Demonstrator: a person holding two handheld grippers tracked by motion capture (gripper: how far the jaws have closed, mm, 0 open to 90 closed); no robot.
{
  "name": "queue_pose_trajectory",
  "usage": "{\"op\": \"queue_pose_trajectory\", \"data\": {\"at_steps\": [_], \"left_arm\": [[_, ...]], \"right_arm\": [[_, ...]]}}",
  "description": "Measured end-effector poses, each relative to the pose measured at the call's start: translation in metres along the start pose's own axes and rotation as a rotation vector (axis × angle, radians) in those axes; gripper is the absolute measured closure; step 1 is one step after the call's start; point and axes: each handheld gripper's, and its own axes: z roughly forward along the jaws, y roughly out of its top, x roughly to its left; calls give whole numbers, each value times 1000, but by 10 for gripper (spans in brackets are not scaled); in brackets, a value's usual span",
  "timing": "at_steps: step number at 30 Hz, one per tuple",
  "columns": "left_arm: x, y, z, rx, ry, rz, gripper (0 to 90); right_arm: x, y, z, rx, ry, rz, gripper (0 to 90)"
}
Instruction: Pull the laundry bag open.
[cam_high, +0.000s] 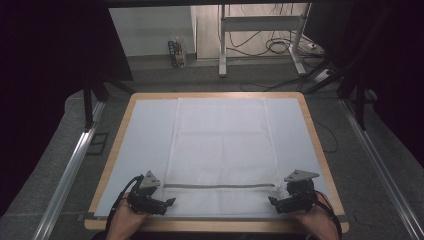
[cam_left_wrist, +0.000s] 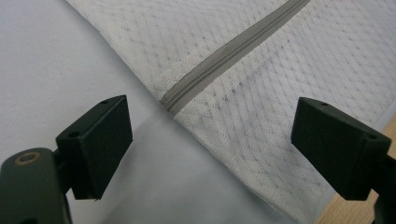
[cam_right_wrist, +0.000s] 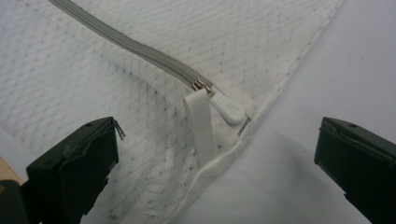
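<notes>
Item: white mesh laundry bag (cam_high: 221, 150), lying flat and unfolded down the middle of the table, long axis running near to far. It rests on a pale grey mat (cam_high: 142, 145) that covers the wood-edged table (cam_high: 116, 142).

Fittings: grey zipper (cam_high: 220, 186) running left to right across the bag close to its near end, closed along the length that shows. Zipper slider and white pull tab (cam_right_wrist: 227, 110) sit at the right end, just inside the right seam, with a white fabric loop (cam_right_wrist: 201, 126) touching them.

Left gripper (cam_high: 167, 204): at the bag's near left corner, jaws apart, nothing between the pads; the left end of the zipper lies just ahead of it.

Right gripper (cam_high: 274, 202): at the near right corner, jaws apart and empty, pull tab directly ahead between them.

Handling note, as a judgement: the work looks like opening the zipper. The right gripper should close on the pull tab alone, not on mesh or loop. The left should pin the fabric beside the zipper's left end, so the bag stays taut. Then draw the tab along the zipper line, low and level.
</notes>
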Motion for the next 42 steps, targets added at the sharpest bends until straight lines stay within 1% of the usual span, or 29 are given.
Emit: {"op": "queue_pose_trajectory", "data": {"at_steps": [2,4,5,7,9,10,11,12,13,14,15,16,18,20,21,22,23,24,26,27,29,32,33,34,36,38,40,41,42], "left_arm": [[0,0,0,-1,-4,2,127],[-1,1,1,-1,-6,4,127],[-1,1,1,1,-8,7,127],[-2,1,2,6,-9,10,127],[-2,2,3,9,-9,13,127],[-2,2,3,9,-9,13,128],[-3,2,4,10,-8,16,128],[-3,2,4,11,-9,17,128],[-3,2,4,11,-9,17,128],[-3,2,4,12,-8,18,128],[-3,2,4,11,-7,20,128],[-4,3,4,8,-7,22,128],[-5,3,4,9,-7,28,128],[-5,3,4,11,-6,36,128],[-5,4,4,12,-6,35,129],[-5,4,4,12,-4,37,129],[-5,4,4,12,-4,37,129],[-5,4,5,9,-2,38,129],[-5,5,4,5,-3,36,129],[-6,5,4,1,-2,29,129],[-5,6,4,-6,-4,28,128],[-5,8,4,-15,-11,17,122],[-5,9,4,-19,-17,16,119],[-5,9,4,-19,-17,16,113],[-7,14,5,-28,-26,16,103],[-10,24,7,-45,-43,16,58],[-12,32,7,-76,-60,5,55],[-12,32,7,-76,-60,5,55],[-12,38,7,-92,-71,5,58]], "right_arm": [[1,0,2,18,-4,-6,23],[2,0,5,41,-26,-11,54],[2,1,7,50,-31,-6,47],[1,2,7,46,-40,2,80],[-1,4,7,52,-43,13,134],[-1,4,7,52,-43,13,134],[-1,5,4,59,-59,38,252],[0,5,3,55,-62,39,306],[0,5,3,55,-62,39,306],[1,5,2,54,-59,45,353],[3,5,1,52,-61,45,420],[6,5,0,49,-61,50,509],[7,4,0,47,-63,62,564],[7,4,-1,45,-73,76,654],[7,4,-1,45,-73,81,681],[7,5,-1,44,-73,84,719],[7,5,-1,44,-73,84,719],[6,5,-1,40,-66,81,765],[5,5,-1,36,-51,86,788],[5,4,-1,34,-46,85,796],[3,4,-2,29,-32,74,811],[4,5,-5,6,-35,46,818],[5,5,-7,-14,-39,35,818],[5,5,-7,-14,-39,35,818],[7,6,-11,-55,-42,14,818],[9,7,-13,-72,-58,-16,817],[11,7,-15,-93,-66,-32,817],[11,7,-15,-93,-66,-32,817],[12,8,-17,-104,-75,-45,816]]}}
